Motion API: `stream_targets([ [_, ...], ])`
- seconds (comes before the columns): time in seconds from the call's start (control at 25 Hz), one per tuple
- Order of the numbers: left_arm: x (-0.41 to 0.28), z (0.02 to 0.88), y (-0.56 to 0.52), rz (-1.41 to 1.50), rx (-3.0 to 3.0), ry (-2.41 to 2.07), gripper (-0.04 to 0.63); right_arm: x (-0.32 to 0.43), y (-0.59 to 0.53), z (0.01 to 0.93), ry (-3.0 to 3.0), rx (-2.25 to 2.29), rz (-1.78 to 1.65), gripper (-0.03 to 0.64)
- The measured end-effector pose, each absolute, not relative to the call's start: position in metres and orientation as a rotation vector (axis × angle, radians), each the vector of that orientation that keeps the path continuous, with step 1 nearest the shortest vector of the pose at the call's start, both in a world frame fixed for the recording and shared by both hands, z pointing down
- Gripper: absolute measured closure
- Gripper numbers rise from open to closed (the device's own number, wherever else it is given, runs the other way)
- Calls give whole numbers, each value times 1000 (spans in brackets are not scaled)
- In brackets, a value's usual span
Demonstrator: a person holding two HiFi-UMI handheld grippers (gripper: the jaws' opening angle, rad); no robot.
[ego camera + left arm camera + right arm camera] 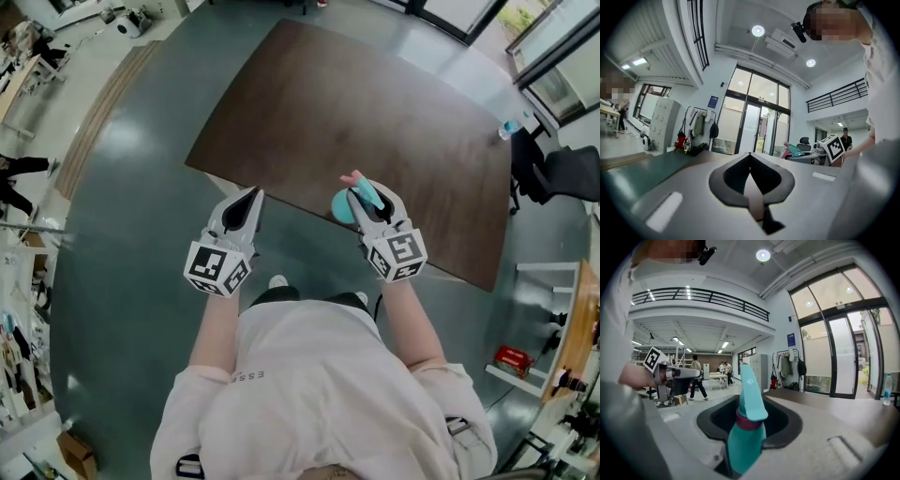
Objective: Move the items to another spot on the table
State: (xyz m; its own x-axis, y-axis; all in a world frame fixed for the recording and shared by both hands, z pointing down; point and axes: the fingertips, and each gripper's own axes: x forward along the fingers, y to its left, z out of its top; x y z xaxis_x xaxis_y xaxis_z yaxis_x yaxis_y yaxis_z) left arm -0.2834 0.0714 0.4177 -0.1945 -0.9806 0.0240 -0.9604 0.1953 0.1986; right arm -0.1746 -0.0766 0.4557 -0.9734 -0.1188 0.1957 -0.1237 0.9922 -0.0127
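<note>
Head view looks steeply down on a dark brown table (356,122), with the person standing at its near edge and both grippers raised over that edge. The left gripper (253,197) has its jaws pressed together with nothing between them. The right gripper (366,199) is clamped on a teal item (743,432) with a dark red band, its tapered end pointing past the jaw tips. The item is in the air, just above the table's near edge. A small water bottle (507,129) stands at the far right corner. This looks like the carrying step. The next move calls for lowering the item onto a free spot of the tabletop until it rests there, then parting the jaws.
</note>
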Motion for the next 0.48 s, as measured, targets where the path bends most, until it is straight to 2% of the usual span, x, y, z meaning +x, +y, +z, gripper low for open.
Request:
stream_targets([
  [0.48, -393, 439, 192, -244, 1608, -2472, 580, -330, 21, 468, -2916, -140, 34, 486],
])
